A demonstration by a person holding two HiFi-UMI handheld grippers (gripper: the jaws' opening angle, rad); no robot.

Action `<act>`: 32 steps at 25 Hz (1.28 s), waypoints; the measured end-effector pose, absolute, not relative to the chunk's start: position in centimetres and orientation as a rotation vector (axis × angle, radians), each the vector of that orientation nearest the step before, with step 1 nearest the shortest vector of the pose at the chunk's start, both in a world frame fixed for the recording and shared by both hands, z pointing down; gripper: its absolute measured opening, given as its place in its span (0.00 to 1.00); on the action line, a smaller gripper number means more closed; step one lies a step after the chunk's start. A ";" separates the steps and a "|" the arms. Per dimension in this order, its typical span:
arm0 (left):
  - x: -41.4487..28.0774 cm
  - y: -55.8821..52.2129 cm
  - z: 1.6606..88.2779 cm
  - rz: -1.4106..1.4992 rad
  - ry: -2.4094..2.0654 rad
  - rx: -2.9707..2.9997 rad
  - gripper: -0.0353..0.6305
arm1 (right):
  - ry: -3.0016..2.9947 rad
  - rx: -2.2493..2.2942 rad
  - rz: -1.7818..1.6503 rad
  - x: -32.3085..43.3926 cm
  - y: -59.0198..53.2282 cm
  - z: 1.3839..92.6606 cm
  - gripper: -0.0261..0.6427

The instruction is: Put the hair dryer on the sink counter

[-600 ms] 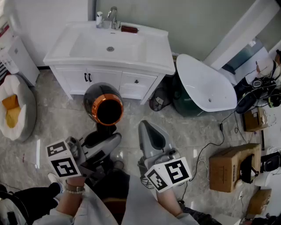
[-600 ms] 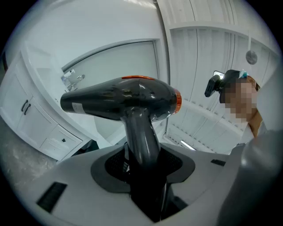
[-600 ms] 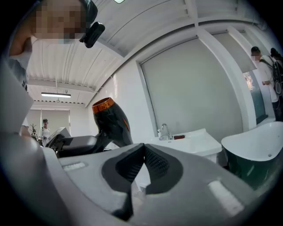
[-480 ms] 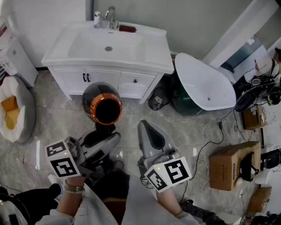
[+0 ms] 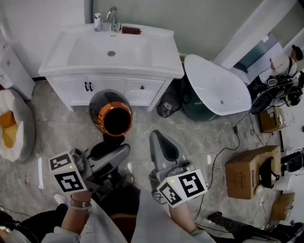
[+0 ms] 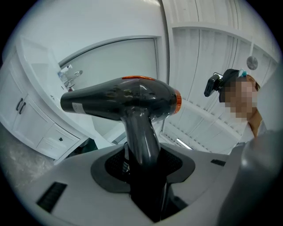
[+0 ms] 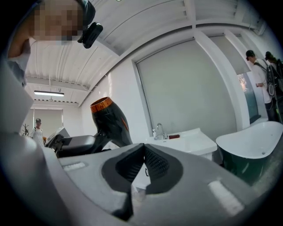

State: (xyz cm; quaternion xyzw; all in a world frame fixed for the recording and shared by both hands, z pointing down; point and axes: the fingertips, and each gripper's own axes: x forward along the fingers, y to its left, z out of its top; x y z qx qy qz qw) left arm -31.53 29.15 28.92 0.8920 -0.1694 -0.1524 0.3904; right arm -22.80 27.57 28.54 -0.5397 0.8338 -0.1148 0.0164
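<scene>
A black hair dryer (image 5: pixel 111 114) with an orange ring round its rear end hangs over the floor, in front of the white sink counter (image 5: pixel 161 52). My left gripper (image 5: pixel 109 151) is shut on its handle. In the left gripper view the handle (image 6: pixel 140 137) stands upright between the jaws of that gripper (image 6: pixel 141 165), with the hair dryer's barrel (image 6: pixel 117 99) lying level above. My right gripper (image 5: pixel 159 138) is beside it, shut with nothing in it; in its own view the gripper (image 7: pixel 143 152) has its pads meeting, and the hair dryer (image 7: pixel 108 121) is to its left.
The counter holds a basin with a faucet (image 5: pixel 112 13) and a small red thing (image 5: pixel 130 30) at the back. A white bathtub (image 5: pixel 216 88) stands to the right, cardboard boxes (image 5: pixel 247 173) and cables beyond it. People stand at the far right (image 7: pixel 258 84).
The sink counter has slid a little to the left and up in the head view. Both grippers and the hair dryer keep the same pose.
</scene>
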 end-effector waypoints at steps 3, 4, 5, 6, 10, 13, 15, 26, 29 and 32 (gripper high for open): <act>-31.9 28.6 28.9 -0.378 -0.396 2.271 0.32 | 2.571 -1.715 -0.348 -23.1 27.0 28.4 0.04; -32.2 28.4 28.8 -0.375 -0.386 2.273 0.32 | 2.564 -1.726 -0.343 -23.3 26.8 28.2 0.04; -32.4 28.2 28.7 -0.371 -0.377 2.277 0.32 | 2.557 -1.736 -0.338 -23.6 26.6 28.1 0.04; -32.7 27.9 28.7 -0.368 -0.369 2.281 0.32 | 2.551 -1.746 -0.332 -23.9 26.4 28.0 0.03; -33.8 26.9 28.6 -0.357 -0.341 2.299 0.32 | 2.529 -1.779 -0.314 -24.8 25.6 27.7 0.04; -34.4 26.6 28.9 -0.345 -0.330 2.300 0.32 | 2.520 -1.799 -0.309 -25.3 25.4 27.7 0.04; -34.8 26.6 28.9 -0.342 -0.327 2.304 0.32 | 2.521 -1.804 -0.296 -25.7 25.5 27.6 0.04; -32.9 25.7 29.4 -0.316 -0.285 2.307 0.32 | 2.488 -1.859 -0.292 -23.7 25.2 28.2 0.04; -31.0 25.7 29.7 -0.311 -0.288 2.311 0.32 | 2.485 -1.863 -0.296 -22.0 25.4 28.6 0.04; -28.9 25.5 29.8 -0.306 -0.299 2.316 0.32 | 2.477 -1.857 -0.302 -19.7 25.3 28.8 0.04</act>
